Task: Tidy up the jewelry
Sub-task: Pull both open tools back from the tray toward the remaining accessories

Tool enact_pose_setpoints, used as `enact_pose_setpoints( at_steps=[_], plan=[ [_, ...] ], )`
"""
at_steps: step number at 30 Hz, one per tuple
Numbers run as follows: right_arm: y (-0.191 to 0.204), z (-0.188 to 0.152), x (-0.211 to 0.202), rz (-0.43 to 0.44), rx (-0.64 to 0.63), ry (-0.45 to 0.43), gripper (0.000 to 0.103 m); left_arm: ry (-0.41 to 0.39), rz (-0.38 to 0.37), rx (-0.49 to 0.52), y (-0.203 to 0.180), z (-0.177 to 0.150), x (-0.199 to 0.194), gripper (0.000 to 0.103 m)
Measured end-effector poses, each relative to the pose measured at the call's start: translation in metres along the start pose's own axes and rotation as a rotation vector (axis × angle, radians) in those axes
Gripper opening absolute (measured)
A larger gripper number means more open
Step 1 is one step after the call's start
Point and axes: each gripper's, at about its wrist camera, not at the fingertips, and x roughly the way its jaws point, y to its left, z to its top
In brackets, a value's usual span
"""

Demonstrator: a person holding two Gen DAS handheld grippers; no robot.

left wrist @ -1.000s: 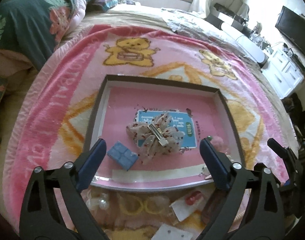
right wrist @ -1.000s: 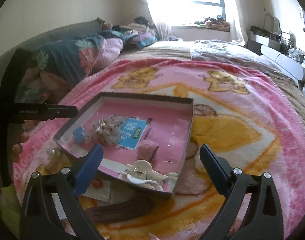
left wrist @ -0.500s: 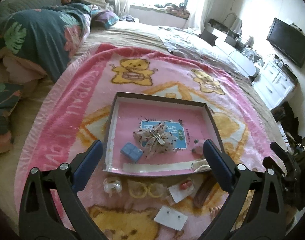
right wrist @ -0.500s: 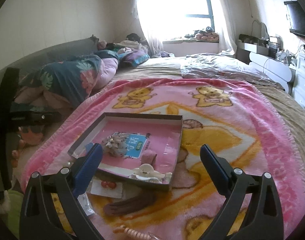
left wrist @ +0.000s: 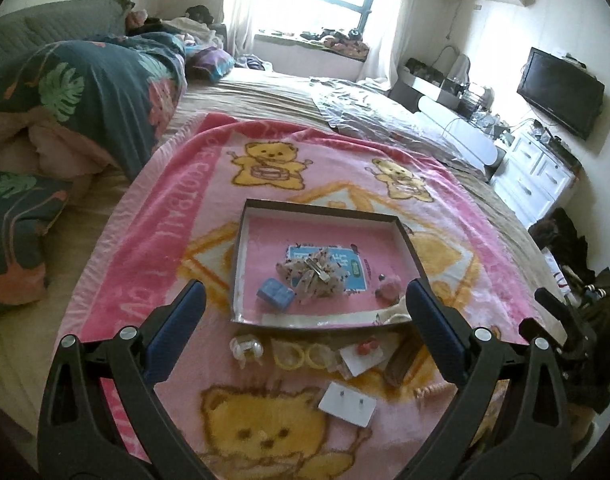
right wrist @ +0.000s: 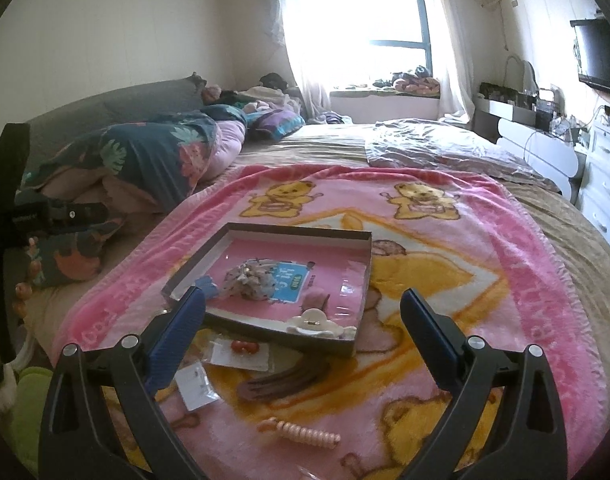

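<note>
A shallow box with a pink floor lies on the pink bear blanket. Inside it are a spotted fabric bow clip, a small blue case, a pink pom and a white claw clip. My left gripper hangs open above the box's near side, holding nothing. My right gripper is open too, off the box's near right corner. Loose on the blanket in front of the box are yellow rings, a card with red earrings, a brown hair clip and a peach coil tie.
A white card with studs and a clear plastic piece lie near the front edge. A dark floral quilt is heaped at the left, a grey sheet at the back right. White drawers stand beside the bed.
Both grippers have drawn back and risen from the box, which now looks smaller in both views. The loose items in front of it have come into sight. Nothing was picked up.
</note>
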Motion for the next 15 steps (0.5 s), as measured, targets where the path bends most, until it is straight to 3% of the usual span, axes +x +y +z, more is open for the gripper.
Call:
enact_pose_setpoints(
  at_steps=[8, 15],
  plan=[
    [0.015, -0.01, -0.015, 0.021, -0.019, 0.004, 0.097, 0.001, -0.016, -0.003, 0.008, -0.021, -0.017, 0.094],
    [0.026, -0.019, -0.018, 0.04, -0.034, 0.027, 0.098, 0.008, 0.014, 0.02, 0.01, -0.043, -0.023, 0.094]
  ],
)
